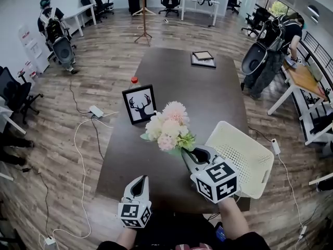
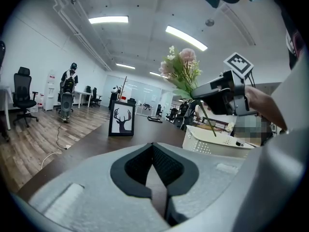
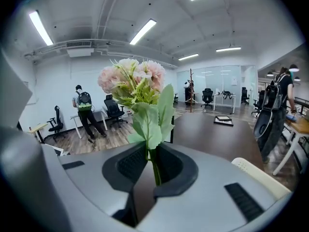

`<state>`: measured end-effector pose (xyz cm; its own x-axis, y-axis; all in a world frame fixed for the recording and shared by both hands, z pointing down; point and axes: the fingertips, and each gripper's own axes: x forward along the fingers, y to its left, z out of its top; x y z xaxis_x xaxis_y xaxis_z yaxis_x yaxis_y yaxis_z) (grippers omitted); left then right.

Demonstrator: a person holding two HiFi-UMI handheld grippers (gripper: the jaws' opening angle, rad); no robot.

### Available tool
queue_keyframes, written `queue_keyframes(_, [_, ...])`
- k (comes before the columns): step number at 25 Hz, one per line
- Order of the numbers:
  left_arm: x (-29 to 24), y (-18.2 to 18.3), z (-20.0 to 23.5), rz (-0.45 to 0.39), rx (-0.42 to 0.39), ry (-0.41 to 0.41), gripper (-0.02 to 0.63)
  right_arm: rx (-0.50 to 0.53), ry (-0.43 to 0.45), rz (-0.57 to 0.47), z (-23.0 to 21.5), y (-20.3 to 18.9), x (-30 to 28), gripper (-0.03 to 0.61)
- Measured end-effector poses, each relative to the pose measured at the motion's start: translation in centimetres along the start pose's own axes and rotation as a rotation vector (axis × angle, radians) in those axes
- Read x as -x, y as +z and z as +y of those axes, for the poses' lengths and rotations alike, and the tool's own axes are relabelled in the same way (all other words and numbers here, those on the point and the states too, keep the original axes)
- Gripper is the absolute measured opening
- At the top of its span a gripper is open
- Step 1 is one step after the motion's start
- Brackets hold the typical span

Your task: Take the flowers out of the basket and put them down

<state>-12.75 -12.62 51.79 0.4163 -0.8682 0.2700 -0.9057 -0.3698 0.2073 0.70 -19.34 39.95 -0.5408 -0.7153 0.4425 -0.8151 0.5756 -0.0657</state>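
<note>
- Easy to lose the flowers (image 1: 169, 126) from here: only one thin stem pinched, heavy heads above, so likely to swing or slide out.
- Possible also to knock the picture frame (image 1: 139, 104) while lowering to the table (image 1: 208, 98).
- Right gripper (image 1: 190, 154): nearly closed, clamped on the stem; flowers raised over the table, just left of the basket (image 1: 244, 158), already out of it.
- Left gripper (image 1: 140, 181): closed, holding nothing.

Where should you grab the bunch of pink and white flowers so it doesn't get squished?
Best on the thin green stem, below the leaves, coming from the stem end. The pink and white flower bunch has soft, wide blooms that would likely crush; the stem is narrow enough for two jaws. The right gripper is shut on it just there.
</note>
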Motion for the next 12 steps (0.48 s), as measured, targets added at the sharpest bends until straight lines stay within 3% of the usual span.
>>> queue_keyframes(12, [1.6, 0.1, 2.9, -0.008, 0.001, 0.004, 0.009, -0.103, 0.023, 0.103, 3.8, -3.8, -3.5, 0.057])
